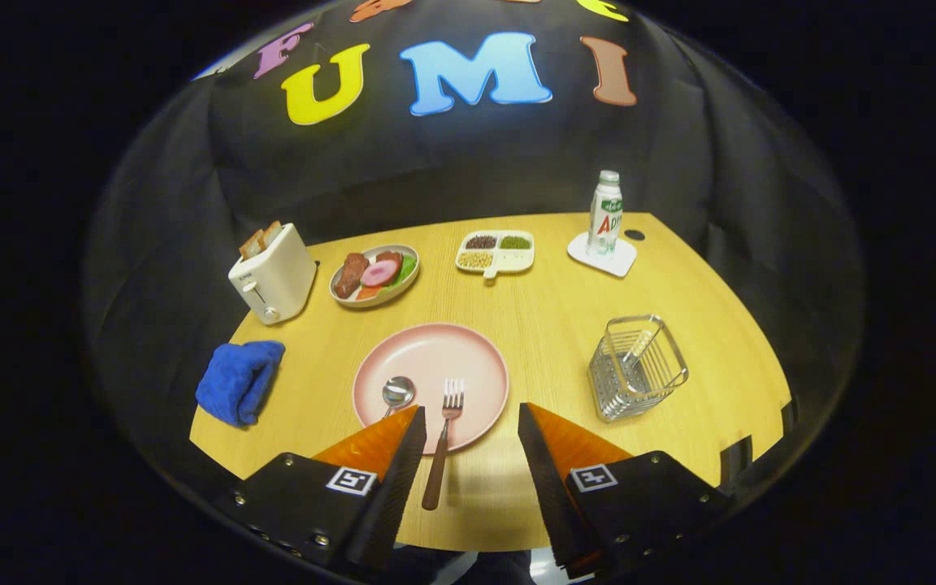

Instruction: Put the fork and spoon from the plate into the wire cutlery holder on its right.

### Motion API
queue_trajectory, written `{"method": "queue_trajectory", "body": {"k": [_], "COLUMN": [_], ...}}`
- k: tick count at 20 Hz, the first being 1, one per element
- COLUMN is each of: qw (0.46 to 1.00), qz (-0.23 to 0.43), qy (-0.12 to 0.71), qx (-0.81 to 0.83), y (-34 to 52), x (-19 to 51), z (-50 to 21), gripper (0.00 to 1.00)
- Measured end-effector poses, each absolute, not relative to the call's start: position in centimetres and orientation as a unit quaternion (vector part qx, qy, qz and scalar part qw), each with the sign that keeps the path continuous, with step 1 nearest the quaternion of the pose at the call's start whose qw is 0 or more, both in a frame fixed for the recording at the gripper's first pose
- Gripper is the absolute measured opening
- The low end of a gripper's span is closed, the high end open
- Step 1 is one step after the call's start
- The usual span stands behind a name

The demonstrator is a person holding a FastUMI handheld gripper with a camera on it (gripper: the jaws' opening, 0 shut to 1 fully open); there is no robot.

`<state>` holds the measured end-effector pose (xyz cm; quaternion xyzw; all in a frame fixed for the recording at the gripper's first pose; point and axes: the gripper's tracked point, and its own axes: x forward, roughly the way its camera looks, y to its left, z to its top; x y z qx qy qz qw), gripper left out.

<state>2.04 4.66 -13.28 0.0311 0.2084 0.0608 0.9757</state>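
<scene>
**Fork and spoon waiting on the plate, claw spread wide above them**

Wooden tabletop (517,325) is carrying the whole setting: a pink plate (468,357) is sitting just ahead of the gripper (470,418), whose fingers are standing well apart and pinching nothing. The fork (444,439) is lying with its tines on the plate and its brown handle trailing off the near rim toward the gap between the fingers. The spoon (396,392) is resting beside it, its bowl on the plate and its handle running under one fingertip. The wire cutlery holder (637,367) is standing upright, well apart from the plate, and already seems to be holding one slim utensil.

Both pieces are looking light, stiff and thin, lying flat, so they are likely giving little to bite on. The metal necks and spoon bowl are probably slippery; the fork's handle, where it is overhanging the rim, is likely offering the best purchase. A grip near mid-handle should be keeping it from swinging while being tipped upright into the holder's narrow opening.
</scene>
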Motion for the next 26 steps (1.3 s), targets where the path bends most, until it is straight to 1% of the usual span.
{"method": "queue_trajectory", "body": {"k": [4, 10, 11, 12, 17, 18, 19, 20, 22, 23, 24, 26], "qw": [0.958, 0.932, 0.929, 0.926, 0.911, 0.909, 0.912, 0.908, 0.905, 0.904, 0.901, 0.897], "qz": [0.072, 0.091, 0.094, 0.097, 0.105, 0.104, 0.086, 0.096, 0.095, 0.08, 0.085, 0.086], "qy": [0.277, 0.349, 0.358, 0.365, 0.398, 0.403, 0.402, 0.408, 0.414, 0.419, 0.425, 0.431], "qx": [0.032, 0.023, 0.027, 0.026, 0.017, 0.014, 0.011, 0.013, 0.021, 0.018, 0.021, 0.042], "y": [5.4, 7.0, 7.5, 7.7, 8.6, 8.5, 8.1, 8.4, 8.4, 7.9, 8.3, 8.5], "x": [2.7, 3.3, 3.3, 3.5, 3.9, 3.8, 4.4, 4.4, 4.5, 4.6, 4.7, 4.4], "z": [-17.9, -22.3, -22.4, -22.8, -23.7, -24.2, -24.0, -24.3, -23.9, -24.6, -24.5, -24.0], "gripper": [0.72, 0.72, 0.69, 0.51, 0.52, 0.51, 0.52, 0.18, 0.22, 0.21, 0.11, 0.11]}}
